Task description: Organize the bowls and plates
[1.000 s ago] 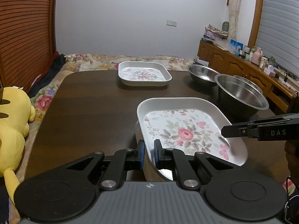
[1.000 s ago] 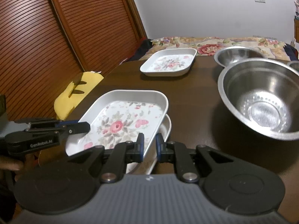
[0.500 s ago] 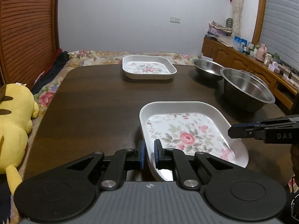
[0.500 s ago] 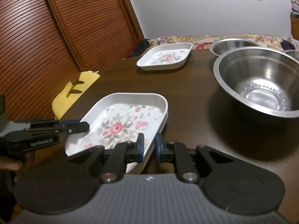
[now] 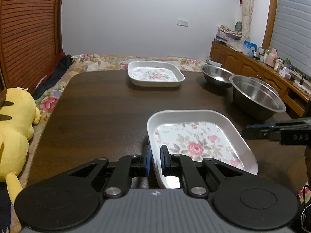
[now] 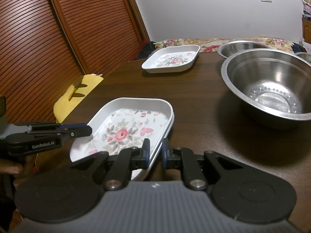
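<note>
A white floral plate [image 5: 194, 136] lies at the near side of the dark table [image 5: 97, 106], nested in a second plate whose rim shows just under its right edge [image 6: 172, 121]. My left gripper [image 5: 155, 158] is shut on the top plate's left rim. My right gripper [image 6: 155, 151] is shut on its right rim. Each gripper's tip also shows in the other view, the left gripper [image 6: 85, 131] and the right gripper [image 5: 246, 131]. Another floral plate [image 5: 155, 74] sits at the far edge. A large steel bowl [image 6: 272, 89] and a smaller steel bowl [image 5: 215, 73] stand on the right.
A third bowl's rim [image 6: 305, 55] peeks out behind the large one. A yellow plush toy [image 5: 13, 120] lies off the table's left edge. Bare table stretches between the near and far plates. A wooden sideboard [image 5: 252, 64] with clutter runs along the right wall.
The held plate has sunk from above the lower plate down into it; only a thin double rim shows now. Both grippers kept their hold.
</note>
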Demonstrator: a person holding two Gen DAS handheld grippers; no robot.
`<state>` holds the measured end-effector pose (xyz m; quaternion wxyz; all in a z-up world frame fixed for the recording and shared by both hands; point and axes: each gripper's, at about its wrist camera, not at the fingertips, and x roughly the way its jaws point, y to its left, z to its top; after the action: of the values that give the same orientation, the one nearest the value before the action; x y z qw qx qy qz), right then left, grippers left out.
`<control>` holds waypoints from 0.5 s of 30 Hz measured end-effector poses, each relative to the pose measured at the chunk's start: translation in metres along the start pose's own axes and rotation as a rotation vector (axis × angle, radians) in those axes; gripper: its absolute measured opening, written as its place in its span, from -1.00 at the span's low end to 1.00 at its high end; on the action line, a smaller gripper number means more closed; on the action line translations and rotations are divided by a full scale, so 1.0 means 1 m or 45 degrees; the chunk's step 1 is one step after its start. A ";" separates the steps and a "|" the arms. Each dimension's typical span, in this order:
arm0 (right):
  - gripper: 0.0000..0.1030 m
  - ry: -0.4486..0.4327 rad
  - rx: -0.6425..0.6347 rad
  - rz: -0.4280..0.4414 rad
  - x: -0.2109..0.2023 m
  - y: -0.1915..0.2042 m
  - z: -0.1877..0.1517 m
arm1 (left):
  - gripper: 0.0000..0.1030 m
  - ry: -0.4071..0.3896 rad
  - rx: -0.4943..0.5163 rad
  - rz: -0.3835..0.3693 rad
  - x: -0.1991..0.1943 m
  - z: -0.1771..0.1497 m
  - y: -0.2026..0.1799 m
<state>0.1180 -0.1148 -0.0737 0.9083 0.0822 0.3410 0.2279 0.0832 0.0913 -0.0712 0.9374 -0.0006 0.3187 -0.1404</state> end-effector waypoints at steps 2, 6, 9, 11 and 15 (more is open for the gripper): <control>-0.72 -0.016 -0.006 0.003 -0.004 0.000 0.003 | -0.76 -0.017 0.010 0.007 -0.001 0.006 0.002; -0.71 -0.056 -0.044 0.004 -0.013 0.001 0.020 | -0.74 -0.044 0.041 0.007 0.001 0.026 0.005; -0.71 -0.081 -0.092 -0.004 -0.018 0.001 0.042 | -0.72 -0.061 0.075 0.019 0.008 0.044 0.007; -0.71 -0.093 -0.125 -0.014 -0.019 0.001 0.055 | -0.72 -0.069 0.088 0.020 0.015 0.058 0.010; -0.71 -0.116 -0.187 -0.029 -0.017 -0.001 0.085 | -0.68 -0.088 0.114 0.027 0.031 0.081 0.016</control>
<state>0.1630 -0.1232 -0.0006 0.9289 0.0218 0.2827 0.2382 0.1590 0.0917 -0.0269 0.9484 0.0397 0.2795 -0.1445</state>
